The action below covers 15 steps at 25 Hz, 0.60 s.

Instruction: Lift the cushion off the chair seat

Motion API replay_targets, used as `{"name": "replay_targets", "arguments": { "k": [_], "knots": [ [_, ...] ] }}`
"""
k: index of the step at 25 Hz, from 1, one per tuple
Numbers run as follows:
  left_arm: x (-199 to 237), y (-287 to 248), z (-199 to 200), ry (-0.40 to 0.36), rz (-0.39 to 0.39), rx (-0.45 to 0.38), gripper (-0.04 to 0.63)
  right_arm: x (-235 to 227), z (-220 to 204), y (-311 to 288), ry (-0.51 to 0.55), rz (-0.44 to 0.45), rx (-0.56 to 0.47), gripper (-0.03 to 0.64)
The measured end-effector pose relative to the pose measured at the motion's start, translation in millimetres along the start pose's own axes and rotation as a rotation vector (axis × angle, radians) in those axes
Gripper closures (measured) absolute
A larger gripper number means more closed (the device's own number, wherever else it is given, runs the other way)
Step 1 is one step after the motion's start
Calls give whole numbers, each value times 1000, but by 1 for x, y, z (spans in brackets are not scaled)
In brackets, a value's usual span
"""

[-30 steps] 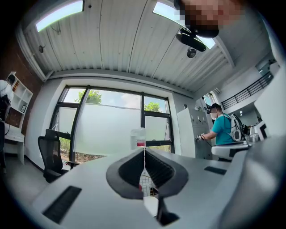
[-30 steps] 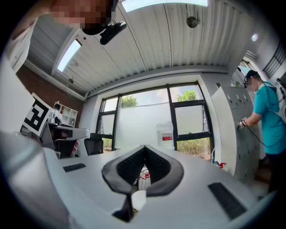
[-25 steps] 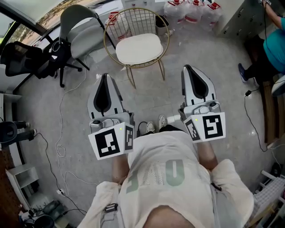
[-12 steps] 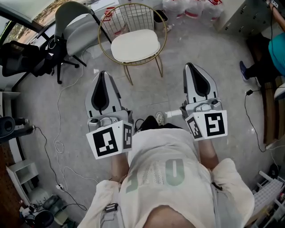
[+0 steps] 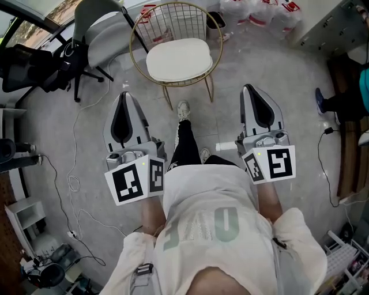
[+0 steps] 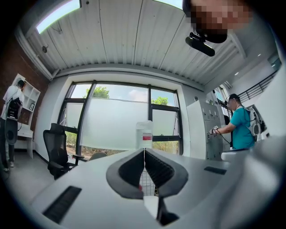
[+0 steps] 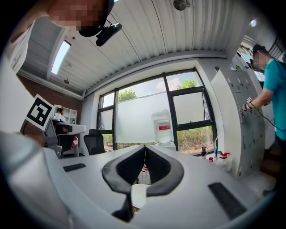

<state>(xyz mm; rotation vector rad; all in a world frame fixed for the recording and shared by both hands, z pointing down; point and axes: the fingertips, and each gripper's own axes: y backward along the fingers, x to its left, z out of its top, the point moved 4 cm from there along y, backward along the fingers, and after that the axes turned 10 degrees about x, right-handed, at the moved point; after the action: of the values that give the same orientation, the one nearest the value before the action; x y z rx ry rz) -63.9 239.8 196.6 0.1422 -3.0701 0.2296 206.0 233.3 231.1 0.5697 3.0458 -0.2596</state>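
Note:
A white round cushion (image 5: pixel 179 57) lies on the seat of a gold wire chair (image 5: pixel 151 20) ahead of me. My left gripper (image 5: pixel 123 95) and right gripper (image 5: pixel 252 88) are held level on either side, short of the chair and apart from it, both shut with nothing between the jaws. In the left gripper view the left gripper (image 6: pixel 144 150) has its jaws together, with a bit of the cushion (image 6: pixel 151 205) showing below them. The right gripper (image 7: pixel 145 147) looks the same in its view, with the cushion (image 7: pixel 137 195) low behind it.
A black office chair (image 5: pixel 34 63) and a grey chair (image 5: pixel 106 34) stand left of the gold one. Cables (image 5: pixel 75 173) trail on the floor at left. Bottles (image 5: pixel 259 11) sit at the back right. A person in teal (image 6: pixel 241 129) works at a cabinet on the right.
The wearer has stepped toward the chair, one foot now out front. Both grippers have come closer to the chair and a little lower, still shut.

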Motion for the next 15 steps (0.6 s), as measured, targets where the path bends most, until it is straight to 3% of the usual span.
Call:
{"name": "replay_targets", "arguments": {
  "k": [8, 15],
  "knots": [
    [38, -82, 0, -23, -7, -37, 581, -9, -12, -75, 1, -3, 15, 600],
    [98, -208, 23, -19, -17, -18, 581, -15, 27, -201, 38, -21, 9, 600]
  ]
}}
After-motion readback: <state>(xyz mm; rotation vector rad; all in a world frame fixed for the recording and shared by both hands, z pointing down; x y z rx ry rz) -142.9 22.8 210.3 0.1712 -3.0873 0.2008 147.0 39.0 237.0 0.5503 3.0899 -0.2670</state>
